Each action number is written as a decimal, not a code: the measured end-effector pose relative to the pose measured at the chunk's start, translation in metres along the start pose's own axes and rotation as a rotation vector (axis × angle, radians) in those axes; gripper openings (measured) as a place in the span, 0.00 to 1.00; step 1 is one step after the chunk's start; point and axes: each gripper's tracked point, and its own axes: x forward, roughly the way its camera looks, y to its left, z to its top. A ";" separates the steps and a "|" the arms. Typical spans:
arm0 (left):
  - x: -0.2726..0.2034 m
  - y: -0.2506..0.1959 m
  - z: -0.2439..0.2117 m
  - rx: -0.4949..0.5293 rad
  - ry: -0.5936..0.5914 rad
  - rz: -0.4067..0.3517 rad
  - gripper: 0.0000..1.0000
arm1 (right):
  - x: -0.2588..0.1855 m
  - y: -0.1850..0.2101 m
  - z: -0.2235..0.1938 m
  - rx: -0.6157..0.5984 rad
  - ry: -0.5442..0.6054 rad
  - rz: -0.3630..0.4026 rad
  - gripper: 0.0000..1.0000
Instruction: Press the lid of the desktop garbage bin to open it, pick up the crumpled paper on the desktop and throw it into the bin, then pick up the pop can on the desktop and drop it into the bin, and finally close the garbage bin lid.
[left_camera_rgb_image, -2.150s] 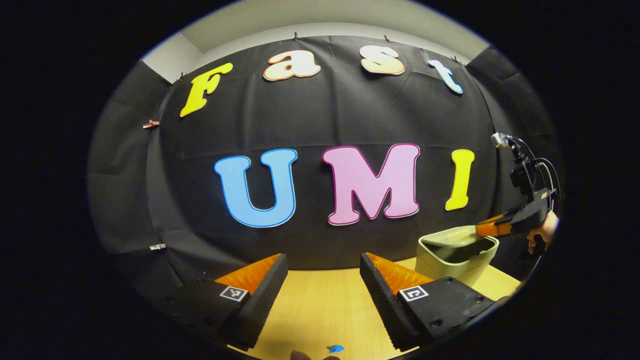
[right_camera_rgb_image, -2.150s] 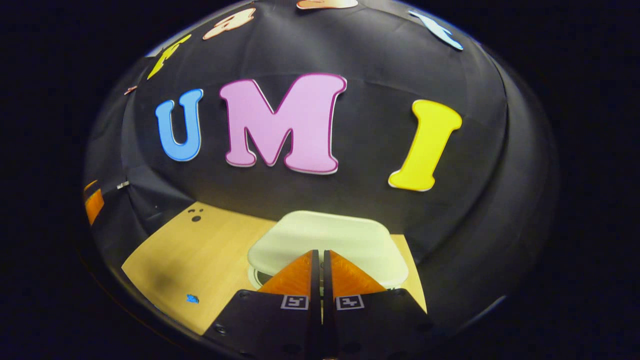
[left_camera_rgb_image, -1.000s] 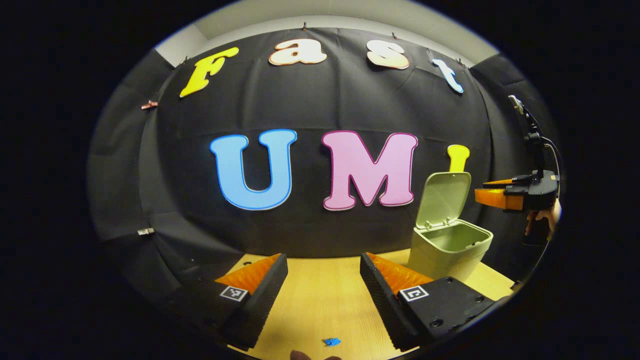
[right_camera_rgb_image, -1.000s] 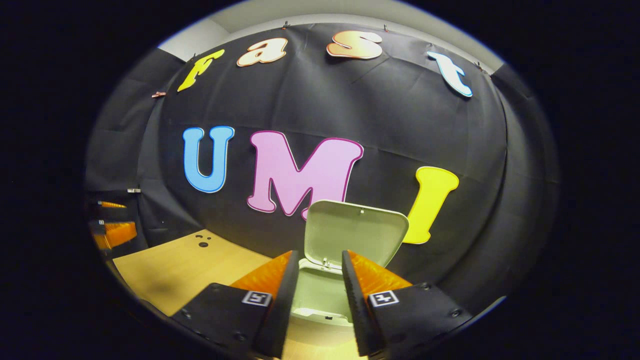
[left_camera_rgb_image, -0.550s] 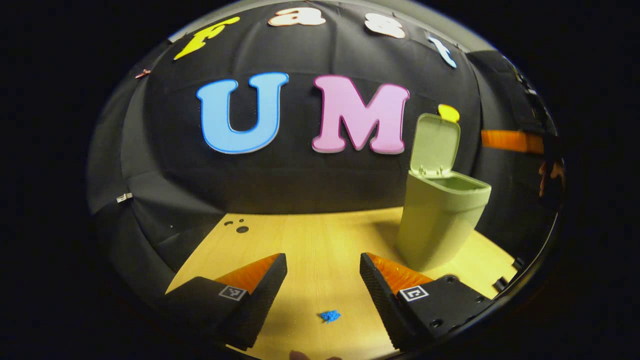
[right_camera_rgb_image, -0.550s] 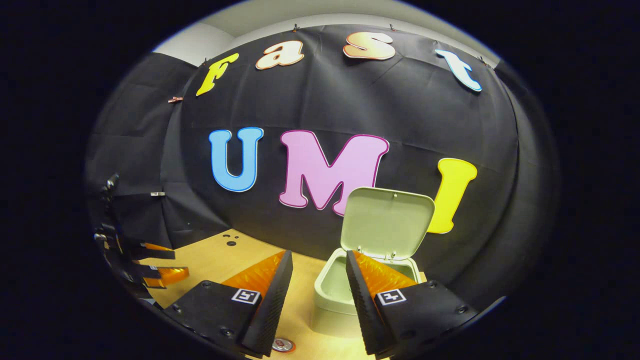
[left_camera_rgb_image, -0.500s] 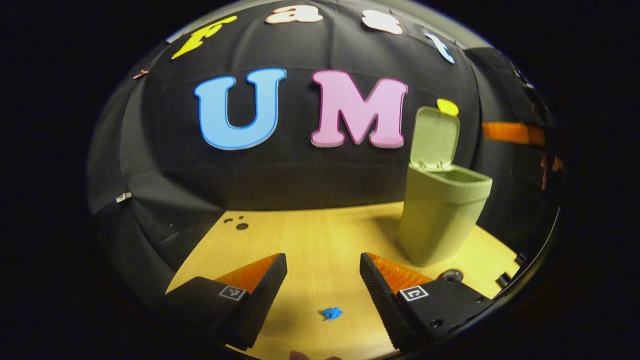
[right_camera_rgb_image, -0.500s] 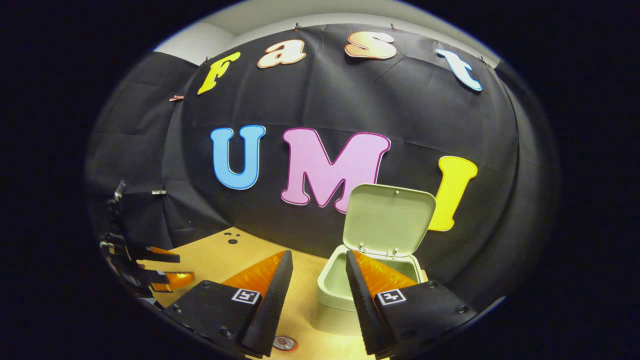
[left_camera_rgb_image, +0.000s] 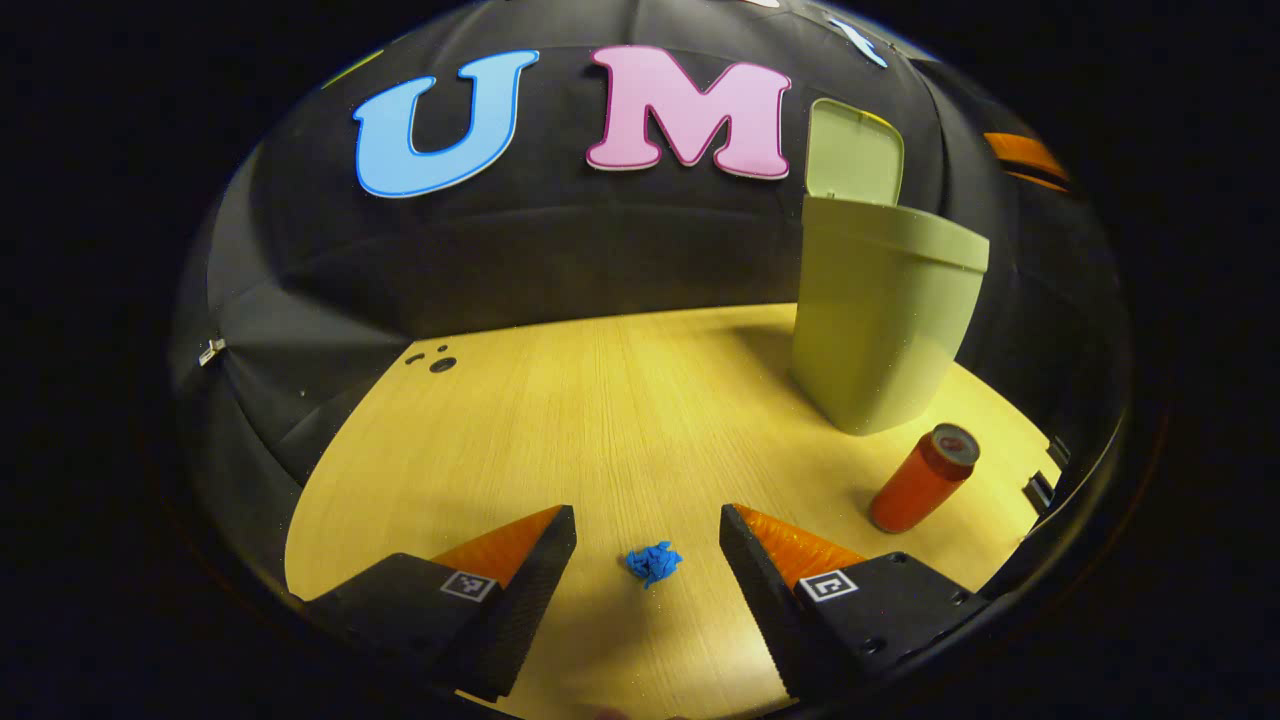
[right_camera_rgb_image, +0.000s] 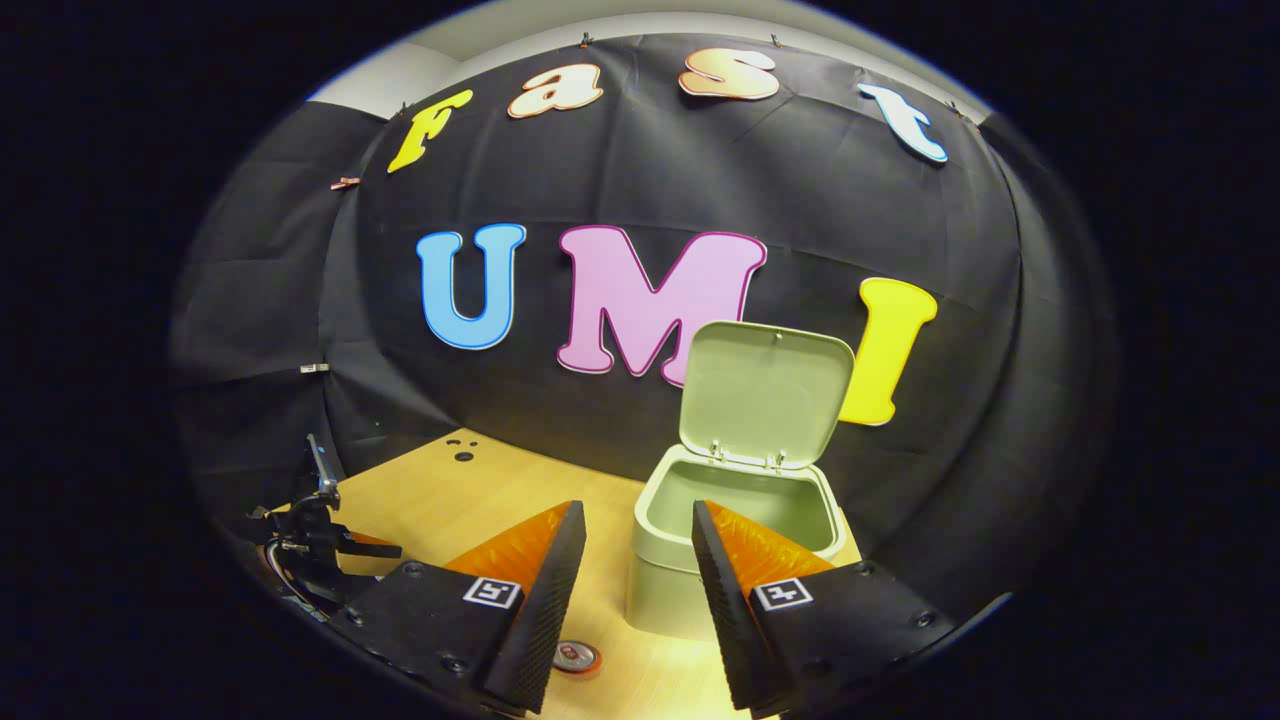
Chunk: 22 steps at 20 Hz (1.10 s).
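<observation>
Green bin up on the wooden table, near the black back wall, lid flipped up and wide open. Nothing seen inside from the right gripper view. Little blue crumpled paper flat on the table, right between the tips of the left gripper. Not touching either finger. Left gripper spread wide, holding nothing, low over the table. Red pop can standing up just beside the bin, on the front side. Top of the can again in the right gripper view. Right gripper spread wide too, holding nothing, up in the air in front of the bin.
</observation>
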 end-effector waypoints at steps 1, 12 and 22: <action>0.006 -0.001 -0.008 0.007 0.017 -0.005 0.94 | -0.004 -0.003 -0.004 0.002 0.012 -0.009 0.69; 0.047 -0.002 -0.055 0.065 0.155 -0.019 0.83 | -0.036 -0.030 -0.034 0.054 0.084 -0.109 0.69; 0.062 -0.003 -0.069 0.090 0.194 -0.041 0.58 | -0.052 -0.029 -0.050 0.071 0.120 -0.135 0.69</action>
